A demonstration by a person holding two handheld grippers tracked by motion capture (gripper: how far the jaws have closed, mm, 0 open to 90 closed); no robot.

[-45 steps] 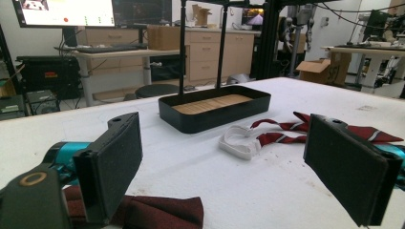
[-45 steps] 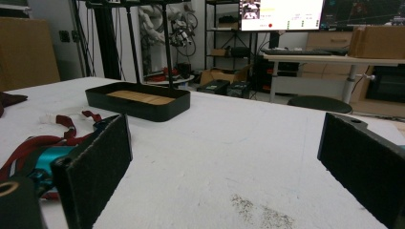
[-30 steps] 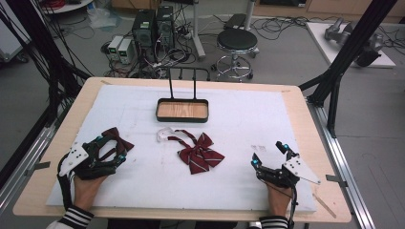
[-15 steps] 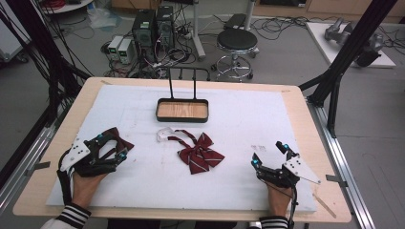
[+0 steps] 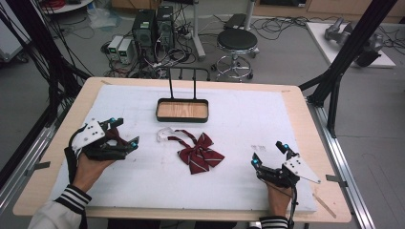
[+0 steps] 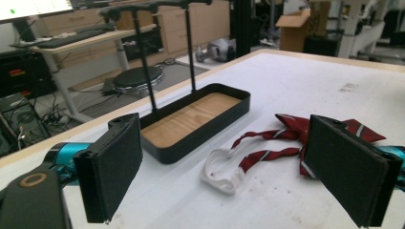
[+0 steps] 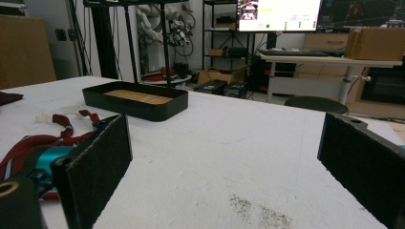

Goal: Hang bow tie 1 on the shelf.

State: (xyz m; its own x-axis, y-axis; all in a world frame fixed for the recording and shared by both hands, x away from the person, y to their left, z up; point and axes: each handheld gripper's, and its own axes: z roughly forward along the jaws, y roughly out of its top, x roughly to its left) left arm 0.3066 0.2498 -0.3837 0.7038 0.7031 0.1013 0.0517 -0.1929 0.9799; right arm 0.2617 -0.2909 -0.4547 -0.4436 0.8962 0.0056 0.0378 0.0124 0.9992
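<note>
While both claws rested low on the white tabletop (image 5: 296, 114), the striped red bow tie (image 5: 199, 153) lay flat between them, a little nearer the left one and touched by neither. The left claw (image 5: 125, 132) sat at the left side of the tabletop with its jaws spread wide and nothing between them, tips pointed toward the tie. In the left gripper view that claw (image 6: 239, 167) looked across bare surface at the bow tie (image 6: 291, 128): the white neck clasp (image 6: 220, 171) and thin red strap (image 6: 260, 157) lay in the gap between the two black pads, ahead of them and apart from them, while the bow itself stood partly hidden behind the right-hand pad. Beyond the strap stood a black tray with a wooden floor (image 6: 191, 121), its two thin uprights rising behind it.

The right claw (image 5: 268, 153) was near the front right of the tabletop, well apart from the tie, its jaws likewise wide and empty. In the right gripper view the claw (image 7: 224, 162) faced bare tabletop, with the tie (image 7: 28, 140) off to the left beyond the left pad and the tray (image 7: 136, 101) farther back.
</note>
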